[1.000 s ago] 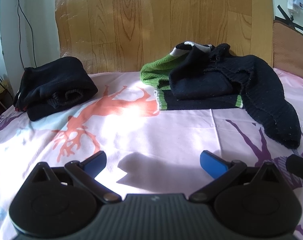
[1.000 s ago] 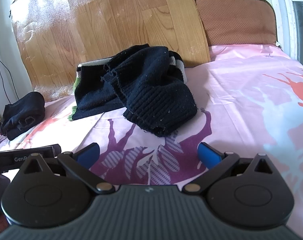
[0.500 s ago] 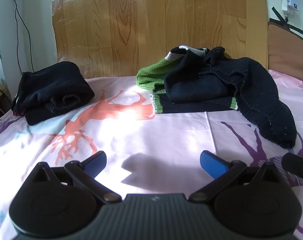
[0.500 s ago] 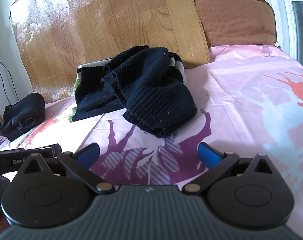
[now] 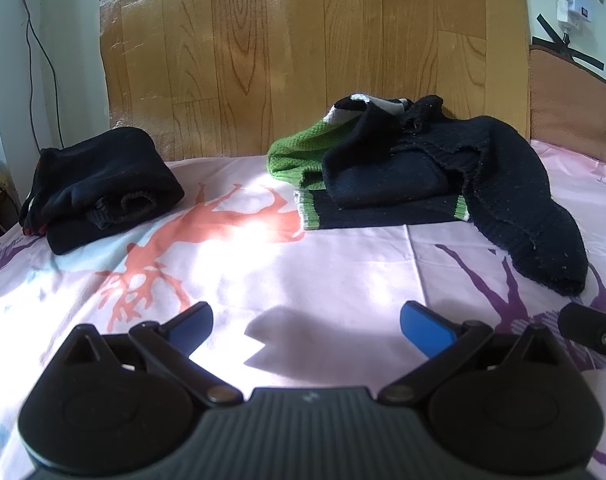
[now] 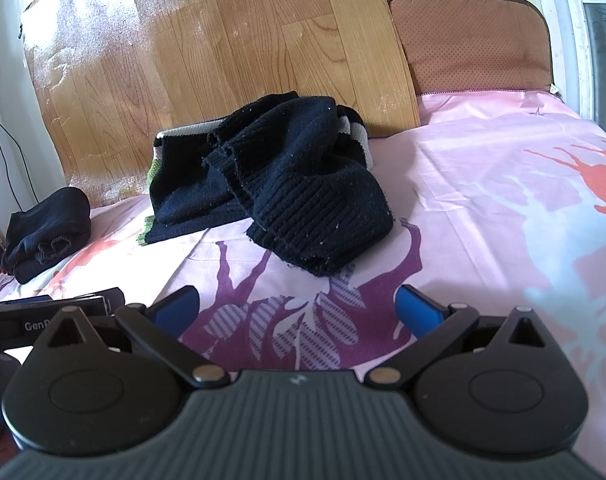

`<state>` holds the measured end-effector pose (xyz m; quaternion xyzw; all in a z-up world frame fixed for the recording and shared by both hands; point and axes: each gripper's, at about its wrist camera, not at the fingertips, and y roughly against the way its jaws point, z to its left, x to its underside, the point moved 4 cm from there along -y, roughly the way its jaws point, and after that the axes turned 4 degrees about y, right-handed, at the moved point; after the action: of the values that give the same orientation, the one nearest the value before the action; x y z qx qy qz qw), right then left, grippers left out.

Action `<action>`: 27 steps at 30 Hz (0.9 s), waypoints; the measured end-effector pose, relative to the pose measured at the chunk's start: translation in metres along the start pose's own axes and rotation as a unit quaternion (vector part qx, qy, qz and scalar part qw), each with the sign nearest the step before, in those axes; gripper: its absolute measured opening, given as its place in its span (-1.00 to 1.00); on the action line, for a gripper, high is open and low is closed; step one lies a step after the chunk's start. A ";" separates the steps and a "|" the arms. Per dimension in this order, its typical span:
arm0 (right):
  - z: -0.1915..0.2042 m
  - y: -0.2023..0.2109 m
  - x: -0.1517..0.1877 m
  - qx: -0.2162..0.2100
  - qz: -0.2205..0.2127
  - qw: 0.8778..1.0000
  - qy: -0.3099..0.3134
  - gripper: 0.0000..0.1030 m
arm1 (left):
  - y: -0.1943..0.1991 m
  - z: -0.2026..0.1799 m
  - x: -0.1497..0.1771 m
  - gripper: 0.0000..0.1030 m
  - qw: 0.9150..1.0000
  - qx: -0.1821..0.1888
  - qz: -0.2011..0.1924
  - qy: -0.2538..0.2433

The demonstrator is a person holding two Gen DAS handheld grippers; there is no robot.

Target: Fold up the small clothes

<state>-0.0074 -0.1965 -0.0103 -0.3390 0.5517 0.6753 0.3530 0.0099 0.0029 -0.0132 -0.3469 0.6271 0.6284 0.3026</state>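
Note:
A crumpled dark navy knit sweater with green and white trim lies on the pink bed sheet near the wooden headboard; it also shows in the right wrist view. A folded black garment sits at the far left, also seen in the right wrist view. My left gripper is open and empty, low over the sheet, short of the sweater. My right gripper is open and empty, just short of the sweater's near sleeve.
The pink printed sheet covers the bed. A wooden board stands behind the clothes. A brown cushion leans at the back right. The left gripper's body shows at the right wrist view's left edge.
The left gripper's view has tilted and shifted slightly, so the clothes sit a little lower and more to the left. The right gripper has barely moved. Both stay open.

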 end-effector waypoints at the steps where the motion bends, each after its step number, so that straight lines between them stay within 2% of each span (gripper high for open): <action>1: 0.000 0.000 0.000 0.000 0.000 1.000 0.000 1.00 | 0.000 0.000 0.000 1.00 1.000 0.000 0.000 0.000; 27: 0.000 0.001 0.000 -0.001 -0.001 1.000 -0.001 1.00 | -0.001 0.000 0.000 1.00 1.000 -0.006 0.005 0.005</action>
<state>-0.0080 -0.1969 -0.0096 -0.3395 0.5504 0.6755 0.3542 0.0105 0.0033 -0.0140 -0.3489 0.6261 0.6322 0.2943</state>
